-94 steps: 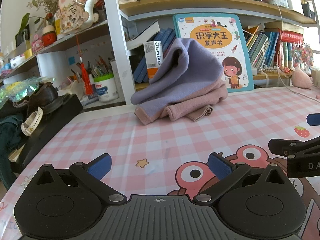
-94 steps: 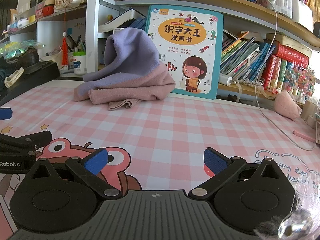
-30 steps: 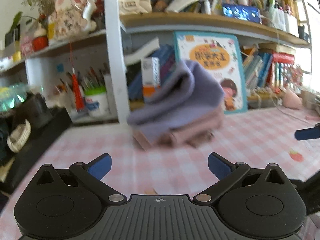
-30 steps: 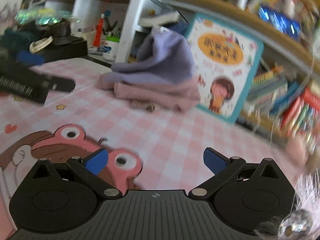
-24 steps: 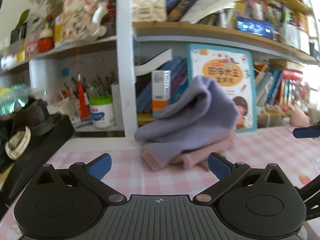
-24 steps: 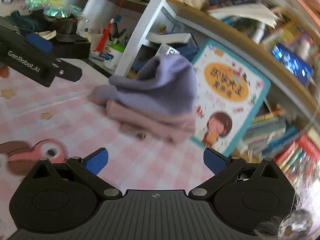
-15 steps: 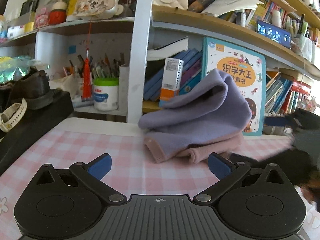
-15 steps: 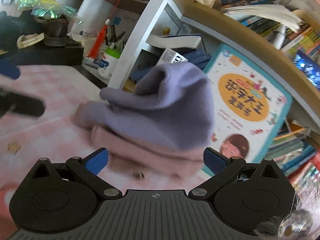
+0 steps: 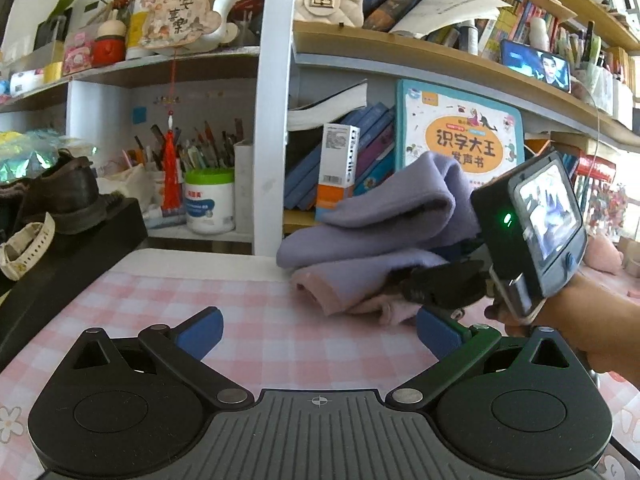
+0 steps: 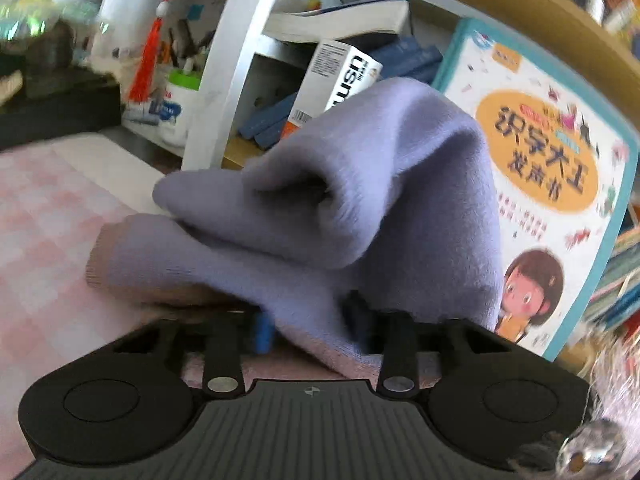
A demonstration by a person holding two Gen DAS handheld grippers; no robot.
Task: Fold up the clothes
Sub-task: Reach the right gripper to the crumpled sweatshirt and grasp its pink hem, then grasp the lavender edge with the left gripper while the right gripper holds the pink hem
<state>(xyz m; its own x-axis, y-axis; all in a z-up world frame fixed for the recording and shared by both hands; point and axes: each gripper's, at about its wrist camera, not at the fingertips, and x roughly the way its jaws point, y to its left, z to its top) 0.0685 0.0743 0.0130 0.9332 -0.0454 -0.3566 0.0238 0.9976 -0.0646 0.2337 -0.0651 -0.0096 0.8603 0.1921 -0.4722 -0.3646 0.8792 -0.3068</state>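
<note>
Left wrist view: low over the desk (image 9: 248,344), facing the bookshelf (image 9: 400,52), mid-distance. Right wrist view: very close, cloth pile (image 10: 360,200) fills frame centre. Shared: cloth pile, picture book (image 9: 460,136), white shelf post (image 9: 272,120).

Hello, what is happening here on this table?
A person is starting to fold a crumpled purple and pink garment on the checked table. The right claw is closing on the garment's lower edge, with cloth between its fingers. The left claw waits open, short of the cloth.
</note>
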